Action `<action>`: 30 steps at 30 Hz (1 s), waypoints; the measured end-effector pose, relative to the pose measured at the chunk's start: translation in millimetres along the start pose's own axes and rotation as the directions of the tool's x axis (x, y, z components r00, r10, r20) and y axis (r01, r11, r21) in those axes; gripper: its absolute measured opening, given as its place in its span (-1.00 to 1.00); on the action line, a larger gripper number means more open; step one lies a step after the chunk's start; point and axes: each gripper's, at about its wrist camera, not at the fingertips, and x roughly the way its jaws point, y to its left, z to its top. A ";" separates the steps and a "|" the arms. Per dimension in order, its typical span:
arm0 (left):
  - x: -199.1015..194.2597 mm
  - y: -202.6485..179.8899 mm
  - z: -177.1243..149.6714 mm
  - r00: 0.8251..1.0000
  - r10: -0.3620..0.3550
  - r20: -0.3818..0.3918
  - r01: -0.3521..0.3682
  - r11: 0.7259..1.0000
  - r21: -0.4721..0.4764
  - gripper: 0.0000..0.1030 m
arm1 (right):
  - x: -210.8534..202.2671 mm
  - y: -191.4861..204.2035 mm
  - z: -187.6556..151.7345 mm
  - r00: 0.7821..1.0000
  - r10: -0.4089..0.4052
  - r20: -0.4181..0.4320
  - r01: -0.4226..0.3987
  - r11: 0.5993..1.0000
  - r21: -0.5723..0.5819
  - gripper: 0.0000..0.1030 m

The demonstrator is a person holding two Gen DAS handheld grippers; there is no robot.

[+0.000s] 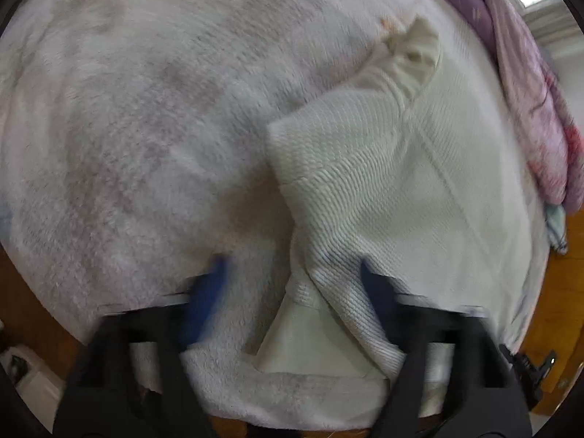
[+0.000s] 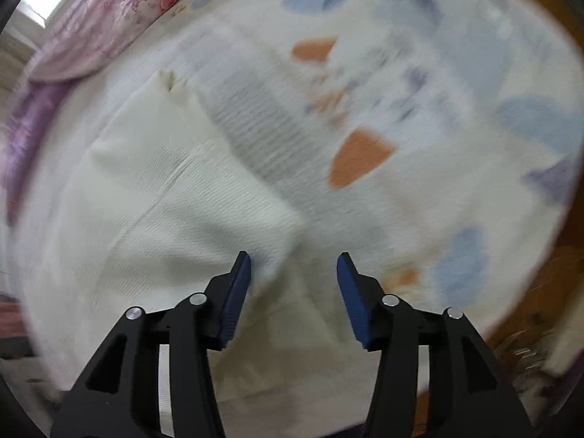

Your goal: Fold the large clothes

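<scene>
A cream ribbed knit garment (image 1: 383, 182) lies on a fluffy white blanket (image 1: 127, 127), with a sleeve folded across it and a cuff (image 1: 416, 54) at the far end. My left gripper (image 1: 292, 273) is open, its blue fingers either side of the garment's near edge and a smooth cream lining (image 1: 310, 343). In the right wrist view the same garment (image 2: 153, 189) lies at the left on a patterned blanket (image 2: 401, 109). My right gripper (image 2: 294, 266) is open and empty, with the garment's corner between its fingers.
A pink and purple floral quilt (image 1: 529, 91) is bunched along the far side of the bed; it also shows in the right wrist view (image 2: 91, 25). Brown wooden floor (image 1: 562, 310) shows past the bed edge.
</scene>
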 end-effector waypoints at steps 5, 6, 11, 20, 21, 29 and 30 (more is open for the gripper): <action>5.8 4.5 -5.5 1.000 0.002 -0.029 -0.002 1.000 0.006 0.59 | -54.0 79.7 3.0 0.972 0.087 0.218 -0.043 0.979 -0.200 -0.21; 8.9 3.0 -5.7 0.999 0.008 -0.033 -0.008 1.000 0.003 0.59 | -56.0 104.5 4.2 0.966 0.146 0.214 -0.086 0.960 -0.267 -0.55; 27.0 -0.6 -13.4 0.998 -0.002 -0.066 0.001 1.000 -0.002 0.58 | -21.3 241.0 8.2 0.931 0.360 0.064 -0.288 0.830 -0.478 -1.00; 25.2 15.9 -18.1 0.997 -0.042 -0.071 0.040 0.999 -0.026 0.62 | 78.6 297.9 -16.6 0.960 0.255 -0.117 -0.280 0.842 -0.461 -0.99; 22.3 21.5 -19.1 0.996 -0.047 -0.073 0.045 0.999 -0.027 0.62 | 71.9 290.4 -25.1 0.957 0.261 -0.128 -0.290 0.846 -0.448 -0.99; 15.7 52.9 -33.9 0.994 -0.060 -0.090 0.057 0.998 -0.035 0.62 | 52.1 216.7 -103.9 0.931 0.286 -0.226 -0.350 0.874 -0.336 -0.99; 15.0 52.7 -34.8 0.994 -0.058 -0.090 0.055 0.998 -0.032 0.62 | 50.3 211.8 -110.0 0.928 0.295 -0.228 -0.358 0.877 -0.321 -1.00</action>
